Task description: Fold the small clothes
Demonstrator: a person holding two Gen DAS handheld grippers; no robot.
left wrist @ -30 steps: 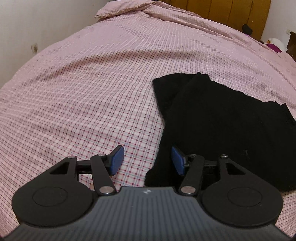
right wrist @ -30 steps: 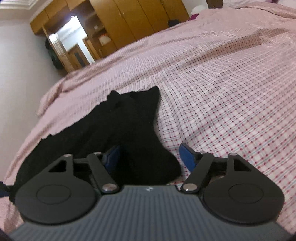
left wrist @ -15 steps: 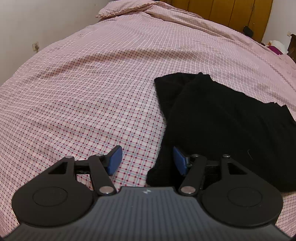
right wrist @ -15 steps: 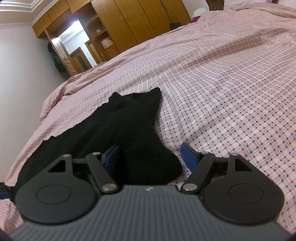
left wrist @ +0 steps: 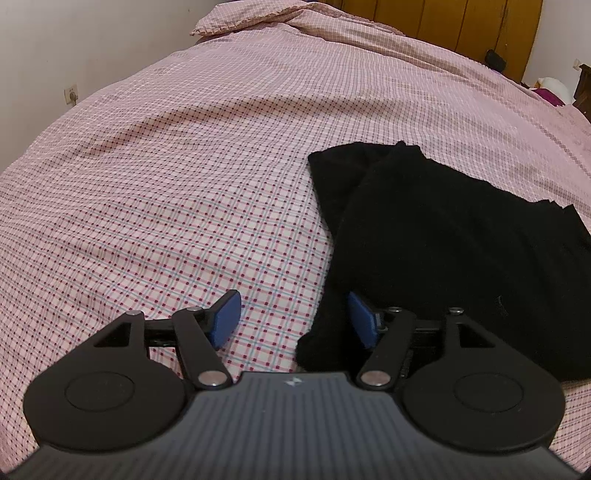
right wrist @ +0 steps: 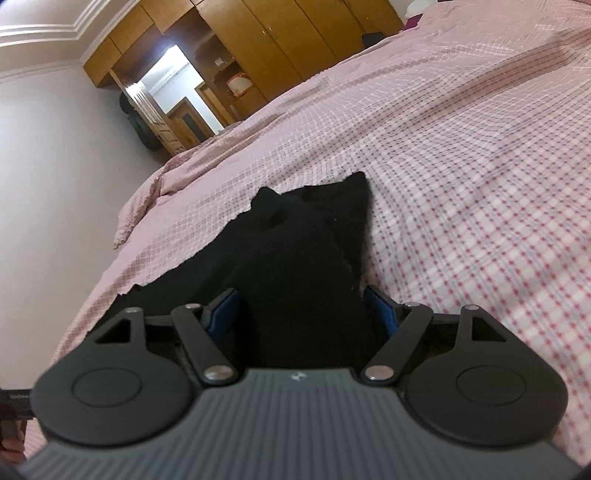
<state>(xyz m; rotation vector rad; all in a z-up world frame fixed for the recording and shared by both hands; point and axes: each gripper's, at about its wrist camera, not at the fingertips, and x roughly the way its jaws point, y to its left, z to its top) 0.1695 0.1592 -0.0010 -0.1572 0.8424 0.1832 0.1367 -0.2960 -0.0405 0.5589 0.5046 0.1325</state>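
Observation:
A black garment [left wrist: 443,240] lies flat on the pink checked bedspread [left wrist: 166,177], to the right in the left wrist view. My left gripper [left wrist: 291,317] hovers low over its near left corner. Its jaws are opening; the corner sits beside the right blue pad [left wrist: 360,319] and the left pad is over bare bedspread. In the right wrist view, one end of the black garment [right wrist: 295,258] runs away from me and fills the gap of my right gripper [right wrist: 301,310]. That gripper stands open, one blue pad [right wrist: 221,310] on each side of the cloth.
The bedspread [right wrist: 480,166] stretches wide on every side of the garment. A pillow [left wrist: 251,14] and a wooden headboard [left wrist: 443,26] lie at the far end. A white wall [left wrist: 74,37] runs along the bed's left side. Wooden wardrobes [right wrist: 277,48] and a lit doorway [right wrist: 173,85] stand beyond.
My right gripper has pushed forward and tilted up, so the garment end now fills the gap between its pads. The left jaws have spread a little wider; that hand stayed put.

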